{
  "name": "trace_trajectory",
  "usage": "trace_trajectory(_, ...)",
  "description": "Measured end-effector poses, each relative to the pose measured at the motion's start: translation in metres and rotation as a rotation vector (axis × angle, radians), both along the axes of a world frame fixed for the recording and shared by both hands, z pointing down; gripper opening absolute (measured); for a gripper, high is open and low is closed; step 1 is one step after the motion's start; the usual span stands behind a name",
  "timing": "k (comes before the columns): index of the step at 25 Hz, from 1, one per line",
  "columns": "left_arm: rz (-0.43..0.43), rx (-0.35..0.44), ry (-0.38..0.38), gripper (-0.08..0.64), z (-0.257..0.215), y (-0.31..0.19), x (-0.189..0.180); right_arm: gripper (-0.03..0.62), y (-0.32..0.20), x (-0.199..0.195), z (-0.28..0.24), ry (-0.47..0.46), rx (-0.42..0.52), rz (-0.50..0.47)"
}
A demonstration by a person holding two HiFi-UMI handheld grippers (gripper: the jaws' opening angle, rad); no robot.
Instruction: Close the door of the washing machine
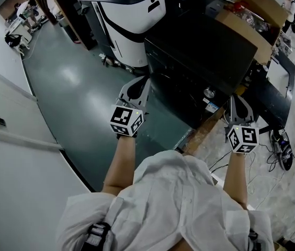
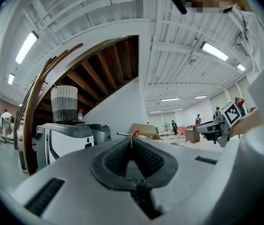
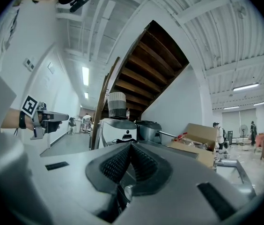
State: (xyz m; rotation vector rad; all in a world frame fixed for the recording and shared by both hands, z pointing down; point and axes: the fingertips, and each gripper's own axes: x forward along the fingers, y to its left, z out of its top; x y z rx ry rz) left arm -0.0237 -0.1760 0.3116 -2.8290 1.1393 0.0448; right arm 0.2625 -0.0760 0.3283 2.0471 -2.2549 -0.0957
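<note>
Person holds both tools out level. On left claw [image 1: 138, 83] jaws are closed tip to tip, nothing between. On right claw [image 1: 239, 99] jaws likewise together, empty. Black washing machine [image 1: 200, 56] stands on floor just beyond both claws, right of white machine [image 1: 132, 20]. Open cardboard box [image 1: 252, 20] by its far right edge. Its door too dark to read.

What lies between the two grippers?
Head view: the front of the black machine, with a round knob, lies between left gripper and right gripper.
</note>
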Motion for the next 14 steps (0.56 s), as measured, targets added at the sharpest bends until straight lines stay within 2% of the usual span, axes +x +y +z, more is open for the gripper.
trace_trajectory(14, 0.005, -0.004, 0.030, 0.018, -0.004, -0.001, -0.001, 0.026, -0.011, -0.004, 0.003, -0.010, 0.007, -0.004)
